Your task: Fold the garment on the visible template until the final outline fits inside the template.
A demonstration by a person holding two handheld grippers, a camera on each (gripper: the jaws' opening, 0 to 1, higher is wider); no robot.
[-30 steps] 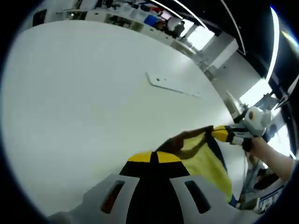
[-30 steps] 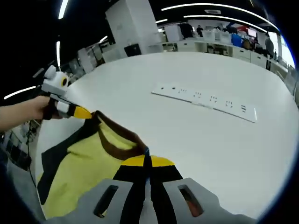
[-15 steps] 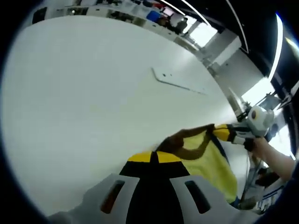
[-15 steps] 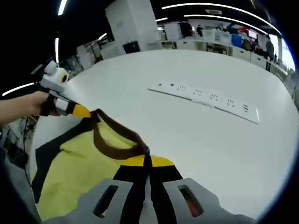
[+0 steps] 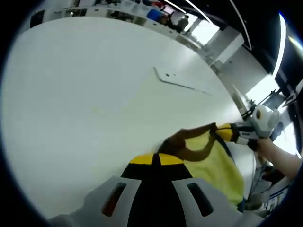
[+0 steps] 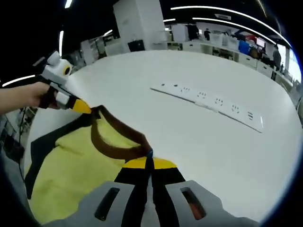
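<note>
White bench carries power strip beyond garment. Yellow garment, brown collar, apparently lifted above near bench edge. Left tool and right tool each clamp collar, held apart, collar stretched between.

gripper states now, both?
Left gripper: shut on the yellow garment with brown collar, at its collar.
Right gripper: shut on the same garment's collar.

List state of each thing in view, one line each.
Left gripper: shut on the garment's collar edge.
Right gripper: shut on the garment's collar edge.
Garment: yellow with dark collar and sleeves, unfolded, held by both grippers, collar stretched between them.
Power strip: lying flat on the white table, nothing plugged in.
</note>
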